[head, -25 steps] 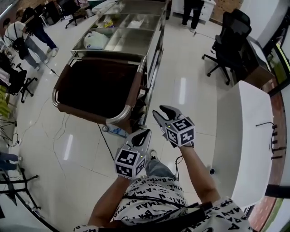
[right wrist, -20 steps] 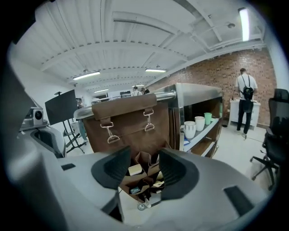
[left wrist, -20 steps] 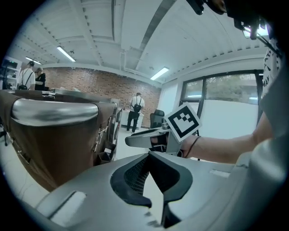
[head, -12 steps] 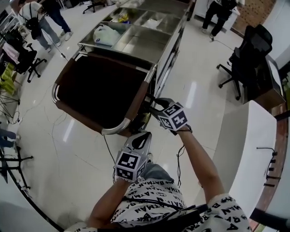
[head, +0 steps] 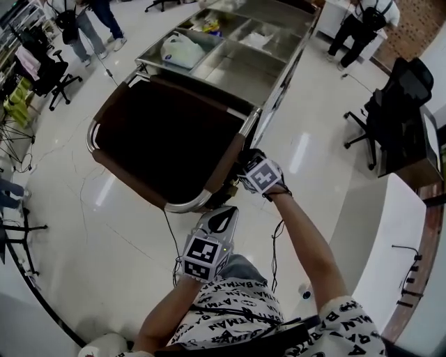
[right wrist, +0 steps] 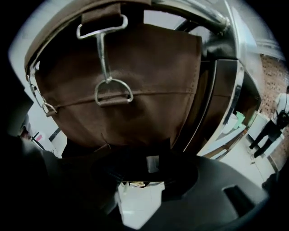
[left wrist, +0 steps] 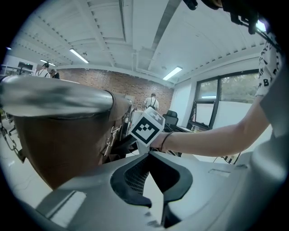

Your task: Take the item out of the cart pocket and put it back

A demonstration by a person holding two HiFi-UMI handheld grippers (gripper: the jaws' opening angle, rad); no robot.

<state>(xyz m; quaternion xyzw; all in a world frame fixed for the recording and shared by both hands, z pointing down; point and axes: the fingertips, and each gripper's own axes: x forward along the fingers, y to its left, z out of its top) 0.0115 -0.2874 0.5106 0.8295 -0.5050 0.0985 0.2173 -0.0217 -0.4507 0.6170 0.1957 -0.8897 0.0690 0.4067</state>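
I count one cart (head: 230,67), one brown bag (head: 125,174), one white plastic bag (head: 180,50), two office chairs (head: 404,90) (head: 52,70), and my two grippers (head: 220,220) (head: 245,166).

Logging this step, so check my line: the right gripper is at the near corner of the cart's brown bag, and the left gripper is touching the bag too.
Wrong on the left gripper: the head view shows it over the floor near the person's body, clear of the brown bag. The right gripper is at the bag's near corner on the cart, as written.

Black office chair (head: 404,84), white curved desk (head: 387,237), glossy floor (head: 104,230), standing person (head: 362,21)
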